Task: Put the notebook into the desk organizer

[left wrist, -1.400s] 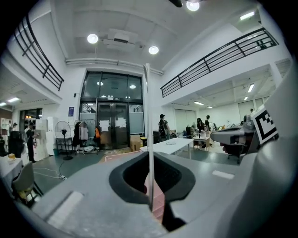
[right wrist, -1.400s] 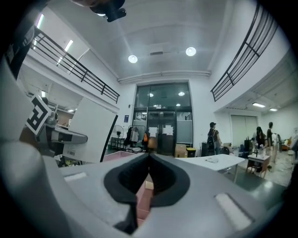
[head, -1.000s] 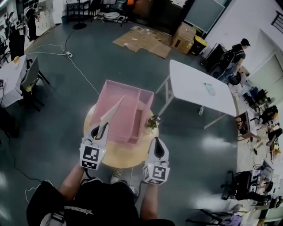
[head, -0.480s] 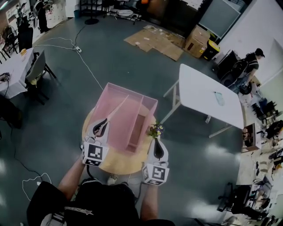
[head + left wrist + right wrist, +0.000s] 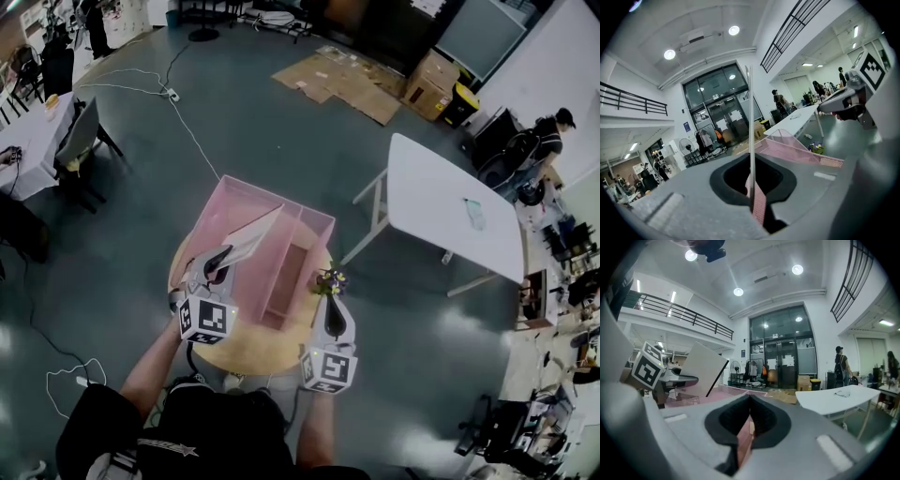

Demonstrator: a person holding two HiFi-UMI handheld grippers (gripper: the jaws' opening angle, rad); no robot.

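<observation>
The left gripper [image 5: 225, 255] is clamped tight on the near edge of the notebook [image 5: 251, 236], which shows edge-on as a thin pale strip between the closed jaws in the left gripper view [image 5: 750, 131]. From that grip the notebook slants up and away toward 1 o'clock, over the wide left compartment of the pink mesh desk organizer [image 5: 225, 202]. Whether its far edge touches the mesh cannot be told. The organizer takes up the 12 o'clock half of the round wooden worktop [image 5: 253, 352], and its narrow compartment lies on the 3 o'clock side. A small potted plant [image 5: 328, 279] stands just beside the organizer at about 4 o'clock. The right gripper [image 5: 330, 314] hangs over the worktop's 4 o'clock edge, near the plant, with its jaws together on nothing [image 5: 750, 401].
</observation>
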